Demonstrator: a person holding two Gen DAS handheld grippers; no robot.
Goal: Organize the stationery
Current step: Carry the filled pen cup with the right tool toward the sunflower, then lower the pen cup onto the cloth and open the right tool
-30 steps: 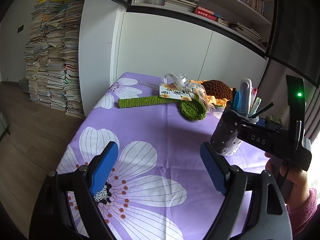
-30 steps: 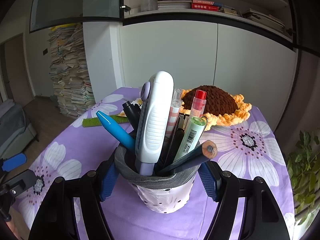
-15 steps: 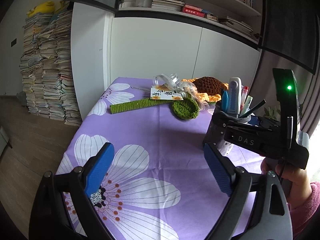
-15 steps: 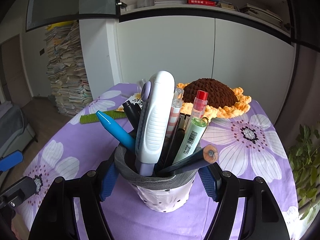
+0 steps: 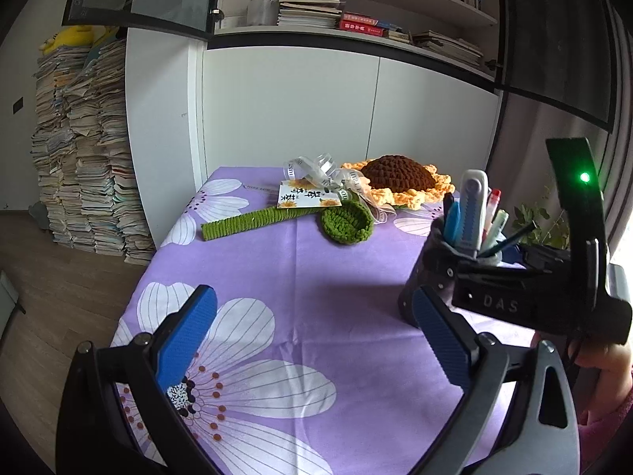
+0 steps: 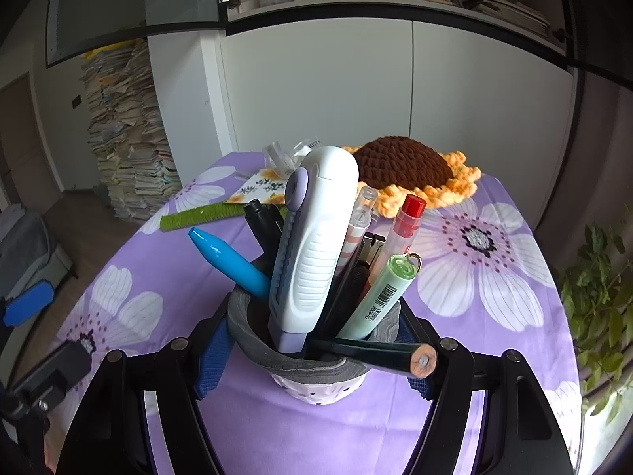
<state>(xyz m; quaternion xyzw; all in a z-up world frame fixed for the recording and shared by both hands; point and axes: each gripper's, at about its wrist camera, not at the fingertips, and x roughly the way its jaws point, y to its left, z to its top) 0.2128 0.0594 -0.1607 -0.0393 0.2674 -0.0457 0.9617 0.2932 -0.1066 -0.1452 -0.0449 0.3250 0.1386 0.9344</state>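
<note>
My right gripper (image 6: 312, 360) was clamped on the pen holder (image 6: 316, 372), blue pads pressed on both sides; it stood on the purple tablecloth (image 6: 455, 427), full of pens plus a white utility knife (image 6: 316, 245). My left gripper (image 5: 312, 340) was opening wide, nothing between its fingers (image 5: 186, 340), pen holder off to its right.

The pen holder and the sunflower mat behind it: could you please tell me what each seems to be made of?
Pen holder: likely soft fabric or felt, matte grey inside, pale dotted outside; its rolled rim wrinkles and sags unevenly. Sunflower mat: crocheted chunky yarn, brown centre and orange-yellow petals; looped stitches show plainly. The exact fibre cannot be told.
</note>
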